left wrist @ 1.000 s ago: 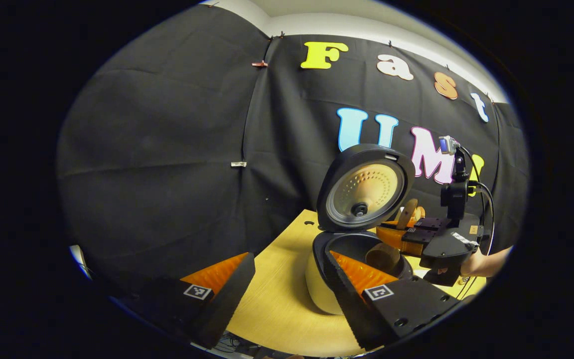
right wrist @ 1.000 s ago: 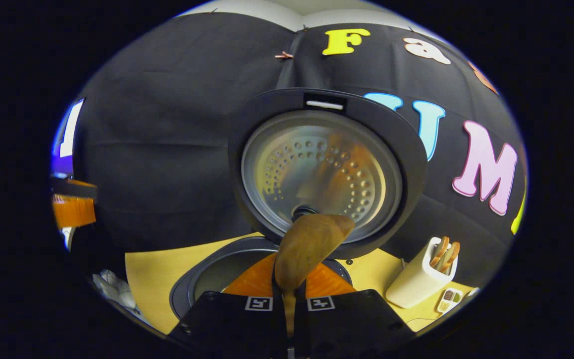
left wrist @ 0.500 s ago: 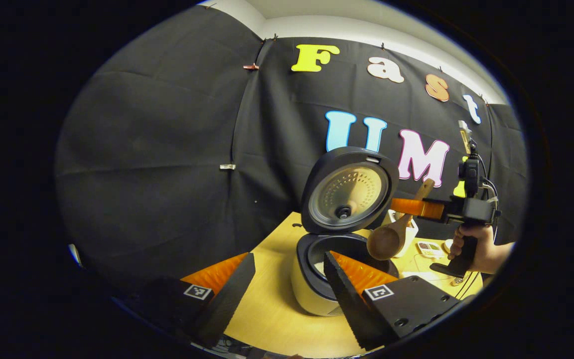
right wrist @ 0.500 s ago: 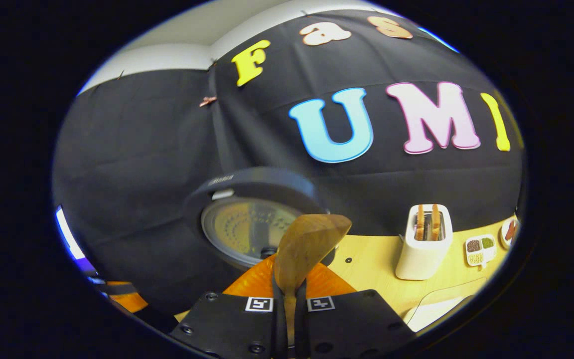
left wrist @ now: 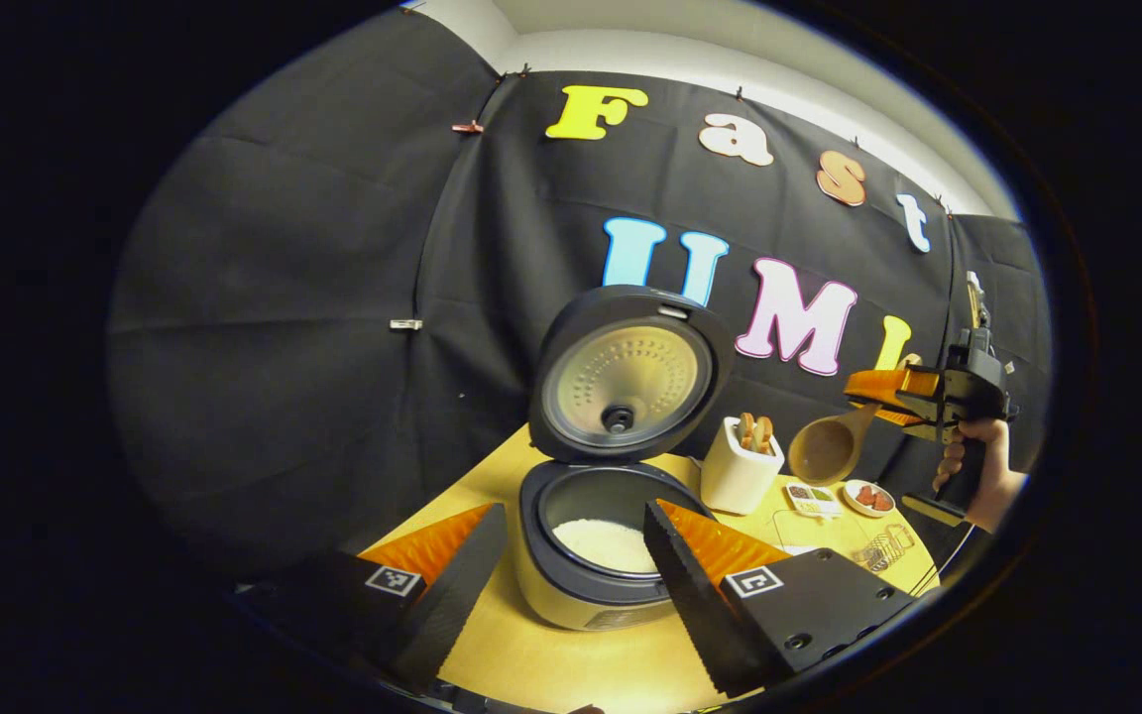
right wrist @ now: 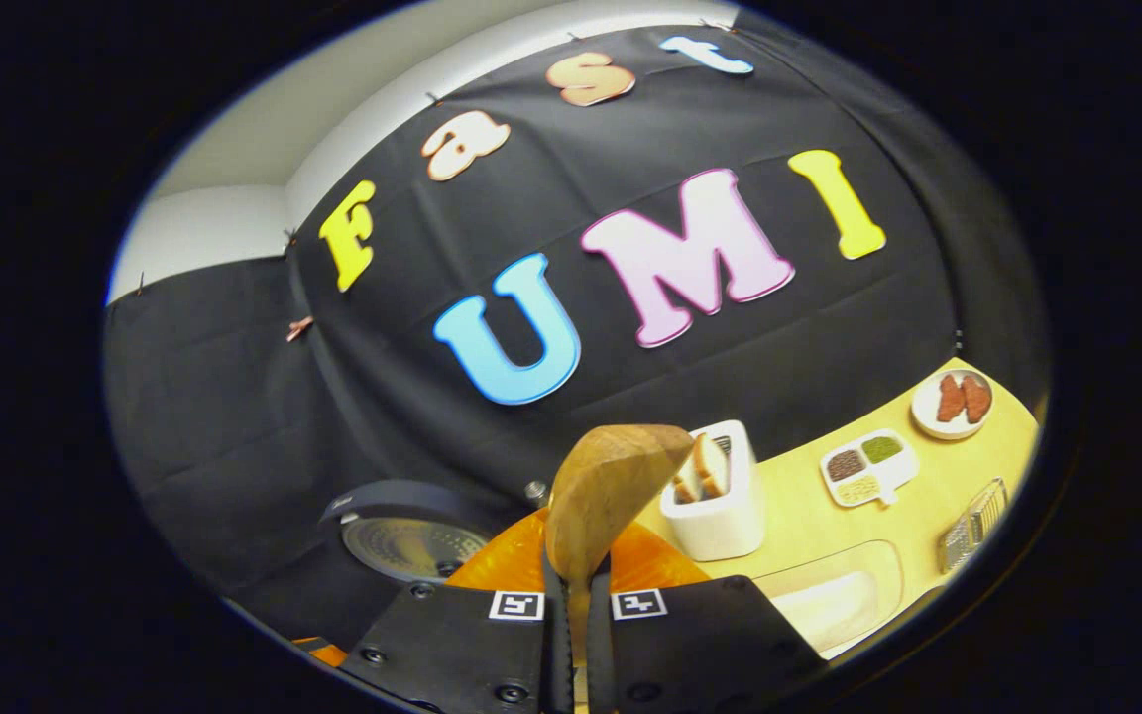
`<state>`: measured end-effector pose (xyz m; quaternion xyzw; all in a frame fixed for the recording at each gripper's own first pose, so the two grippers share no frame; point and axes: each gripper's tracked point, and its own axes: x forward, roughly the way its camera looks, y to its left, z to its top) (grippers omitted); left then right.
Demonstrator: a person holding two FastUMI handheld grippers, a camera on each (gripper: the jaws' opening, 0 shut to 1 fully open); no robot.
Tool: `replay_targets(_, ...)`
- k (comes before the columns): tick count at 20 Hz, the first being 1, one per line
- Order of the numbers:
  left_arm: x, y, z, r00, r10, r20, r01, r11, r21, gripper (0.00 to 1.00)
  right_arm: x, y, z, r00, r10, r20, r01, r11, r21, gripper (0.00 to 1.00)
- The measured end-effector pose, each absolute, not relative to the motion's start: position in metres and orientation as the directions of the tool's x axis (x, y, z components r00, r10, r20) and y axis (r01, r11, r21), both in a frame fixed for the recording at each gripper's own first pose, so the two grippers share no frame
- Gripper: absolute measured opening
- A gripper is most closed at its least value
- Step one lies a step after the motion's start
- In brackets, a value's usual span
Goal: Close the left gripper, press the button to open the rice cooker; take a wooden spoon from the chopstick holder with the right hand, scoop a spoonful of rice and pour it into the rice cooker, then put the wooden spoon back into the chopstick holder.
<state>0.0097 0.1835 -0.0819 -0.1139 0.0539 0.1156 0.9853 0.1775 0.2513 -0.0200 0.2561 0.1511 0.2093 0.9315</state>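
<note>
The rice cooker [left wrist: 571, 585] stands with its lid [left wrist: 626, 377] raised, and white rice [left wrist: 606, 543] lies in the pot. My left gripper [left wrist: 571, 580] hovers open in front of it, a finger to each side. To the right of the cooker stands the white chopstick holder [left wrist: 738, 468] with wooden utensils in it. A hand holds my right gripper [left wrist: 903, 395] up high, right of the holder and shut on the wooden spoon [left wrist: 826, 451]. In the right gripper view the spoon [right wrist: 611, 481] sticks up from the shut gripper [right wrist: 571, 585], the holder [right wrist: 715, 511] just beyond and the lid [right wrist: 407, 540] at lower left.
On the yellow table [right wrist: 809, 535], right of the holder, lie a divided white tray [right wrist: 868, 464], a small plate [right wrist: 953, 402], a wire rack [right wrist: 972, 516] and a clear container of rice [right wrist: 829, 595]. The black cloth wall closes the back.
My right gripper has carried the spoon up out of the cooker and away to the right, past the holder. The left gripper stays open and has drifted slightly left.
</note>
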Motion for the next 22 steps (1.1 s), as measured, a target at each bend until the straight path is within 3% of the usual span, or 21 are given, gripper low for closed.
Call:
replay_targets(14,0.057,0.069,-0.070,0.974,0.164,-0.157,-0.206,0.929,-0.307,0.95,0.211,-0.020,-0.064,0.954,0.139,-0.266,0.012,0.867,0.498,0.10)
replay_targets(22,0.055,0.034,-0.083,0.946,0.233,-0.224,-0.297,0.902,-0.313,0.95,0.230,-0.094,-0.140,0.917,0.100,-0.386,0.101,0.879,0.466,0.10)
